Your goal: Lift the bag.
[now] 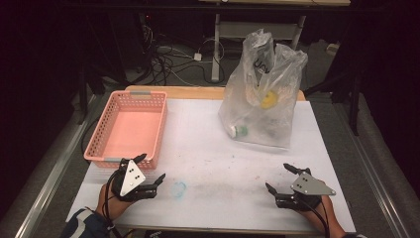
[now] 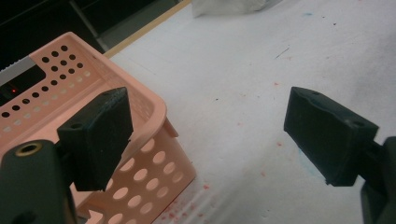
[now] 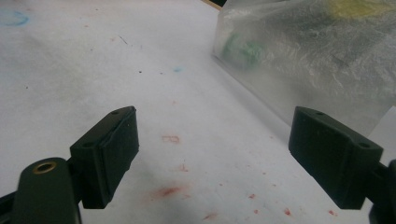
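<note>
High view shows the left gripper near the front left of the white desk, just in front of the near right corner of the pink basket, its jaws spread wide with nothing between them. The right gripper sits near the front right of the desk, jaws likewise parted and empty, well apart from the left one. A clear plastic bag stands toward the far right of the desk, its top bunched upward; a yellow object and a bottle with a green cap show through its film, the bottle lying low at the bag's near left corner. The basket lies along the left side of the desk and looks empty. A faint blue ring mark lies on the desk just right of the left gripper. Right gripper view looks along its open jaws toward the bag's lower edge, with reddish specks on the desk between them.
</note>
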`<state>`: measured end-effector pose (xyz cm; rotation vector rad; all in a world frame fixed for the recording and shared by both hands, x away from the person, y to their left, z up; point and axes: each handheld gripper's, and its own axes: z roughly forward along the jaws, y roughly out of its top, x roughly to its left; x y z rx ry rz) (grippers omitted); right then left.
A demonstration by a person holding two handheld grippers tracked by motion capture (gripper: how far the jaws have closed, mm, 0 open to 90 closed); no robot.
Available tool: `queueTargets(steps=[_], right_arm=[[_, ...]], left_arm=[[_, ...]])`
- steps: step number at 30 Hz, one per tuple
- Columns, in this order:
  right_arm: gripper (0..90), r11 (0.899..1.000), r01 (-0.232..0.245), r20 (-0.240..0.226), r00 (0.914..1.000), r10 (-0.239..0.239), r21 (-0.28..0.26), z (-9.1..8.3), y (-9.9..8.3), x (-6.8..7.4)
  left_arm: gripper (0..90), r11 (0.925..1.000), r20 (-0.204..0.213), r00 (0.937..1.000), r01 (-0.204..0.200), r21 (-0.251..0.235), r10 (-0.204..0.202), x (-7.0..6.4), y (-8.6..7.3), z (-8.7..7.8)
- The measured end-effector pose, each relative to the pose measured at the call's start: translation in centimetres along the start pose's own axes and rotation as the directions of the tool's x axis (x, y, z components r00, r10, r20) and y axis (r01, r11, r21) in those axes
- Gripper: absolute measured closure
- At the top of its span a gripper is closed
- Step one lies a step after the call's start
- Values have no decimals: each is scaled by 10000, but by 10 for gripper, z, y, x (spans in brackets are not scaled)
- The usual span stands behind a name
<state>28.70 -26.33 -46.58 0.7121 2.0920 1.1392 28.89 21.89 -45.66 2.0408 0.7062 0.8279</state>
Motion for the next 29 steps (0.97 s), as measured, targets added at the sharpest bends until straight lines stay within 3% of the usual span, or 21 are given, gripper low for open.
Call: queueTargets(steps=[21, 29], right_arm=[[169, 10000, 10, -3, 10000, -10, -72, -1, 0, -2], [188, 9995, -134, 374, 9992, 144, -279, -3, 1, -6]], left_arm=[[152, 10000, -3, 10000, 35, 15, -35, 1, 2, 1], [152, 10000, -76, 10000, -9, 63, 10, 2, 4, 4]])
